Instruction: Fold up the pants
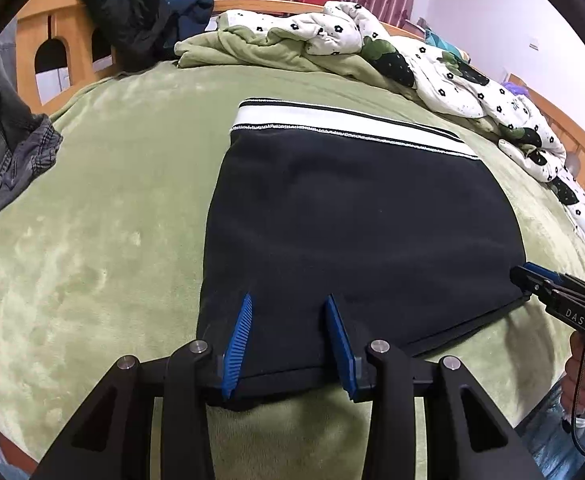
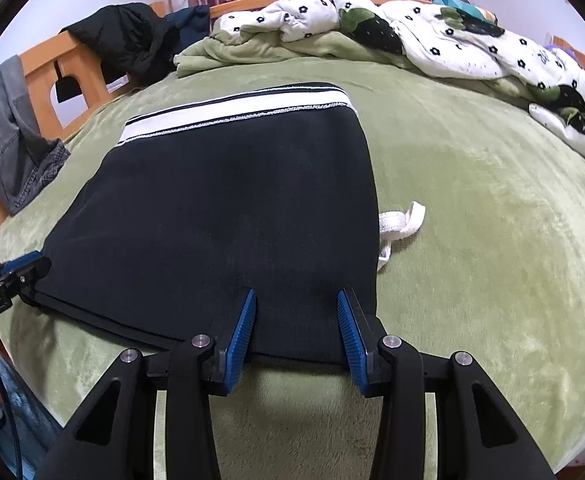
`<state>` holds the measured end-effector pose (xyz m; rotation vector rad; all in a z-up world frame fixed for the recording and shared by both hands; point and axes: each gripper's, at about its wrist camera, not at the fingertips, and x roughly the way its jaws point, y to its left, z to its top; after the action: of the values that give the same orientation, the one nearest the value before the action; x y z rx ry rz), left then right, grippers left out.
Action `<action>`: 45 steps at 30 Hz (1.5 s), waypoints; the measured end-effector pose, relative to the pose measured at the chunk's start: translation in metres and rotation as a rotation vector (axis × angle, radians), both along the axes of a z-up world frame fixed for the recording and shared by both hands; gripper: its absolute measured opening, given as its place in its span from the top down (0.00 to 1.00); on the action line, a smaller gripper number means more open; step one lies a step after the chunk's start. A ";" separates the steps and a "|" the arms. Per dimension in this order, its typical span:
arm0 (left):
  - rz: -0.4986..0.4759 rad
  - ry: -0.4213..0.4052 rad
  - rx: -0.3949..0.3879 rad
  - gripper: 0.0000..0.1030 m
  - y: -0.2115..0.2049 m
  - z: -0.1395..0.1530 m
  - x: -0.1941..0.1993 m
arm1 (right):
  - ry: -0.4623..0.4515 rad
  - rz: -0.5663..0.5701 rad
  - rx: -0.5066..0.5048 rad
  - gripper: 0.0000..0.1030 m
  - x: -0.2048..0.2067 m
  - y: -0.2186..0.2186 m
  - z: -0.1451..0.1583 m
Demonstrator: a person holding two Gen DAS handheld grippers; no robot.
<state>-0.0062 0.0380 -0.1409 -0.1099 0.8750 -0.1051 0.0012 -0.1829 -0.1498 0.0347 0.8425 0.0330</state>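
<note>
Black pants (image 1: 364, 216) (image 2: 220, 208) lie folded flat on the green bed cover (image 1: 92, 240), their white striped waistband at the far end. My left gripper (image 1: 289, 298) stands over the near left corner with its jaws apart, and the cloth lies flat between the blue pads without being pinched. It shows at the left edge of the right wrist view as the left gripper (image 2: 38, 262). My right gripper (image 2: 296, 291) is open over the near right corner in the same way, and appears as the right gripper (image 1: 526, 274) at the pants' right edge. A white drawstring (image 2: 402, 224) pokes out on the right.
A crumpled white flowered quilt (image 1: 452, 80) and a green blanket lie along the far and right sides. Grey jeans (image 1: 4, 140) hang at the left, and a dark jacket (image 1: 128, 12) drapes over the wooden bed frame (image 1: 32, 32). A hand (image 1: 584, 372) grips the right tool.
</note>
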 end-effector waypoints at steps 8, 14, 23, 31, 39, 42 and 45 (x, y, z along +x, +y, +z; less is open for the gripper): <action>-0.004 0.021 -0.009 0.62 0.001 0.013 -0.009 | 0.021 -0.036 0.058 0.60 -0.009 -0.003 0.023; 0.007 -0.014 -0.019 0.59 0.005 0.046 -0.031 | -0.036 -0.072 0.075 0.58 -0.039 -0.002 0.058; 0.055 -0.106 -0.009 0.30 0.006 0.105 -0.073 | -0.107 -0.077 0.006 0.28 -0.087 0.009 0.104; 0.057 -0.072 0.001 0.27 0.001 0.113 -0.084 | -0.133 -0.076 -0.022 0.09 -0.112 0.016 0.114; 0.058 -0.065 0.020 0.26 -0.006 0.112 -0.091 | -0.119 -0.085 -0.043 0.08 -0.122 0.020 0.113; 0.056 -0.068 0.028 0.26 -0.007 0.113 -0.094 | -0.117 -0.086 -0.032 0.08 -0.124 0.017 0.113; 0.054 -0.067 0.026 0.26 -0.007 0.113 -0.094 | -0.124 -0.086 -0.041 0.08 -0.125 0.019 0.114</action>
<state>-0.0998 0.0311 -0.0276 -0.1054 0.8057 -0.0465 -0.1238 -0.1637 -0.0357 0.0302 0.7170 -0.0626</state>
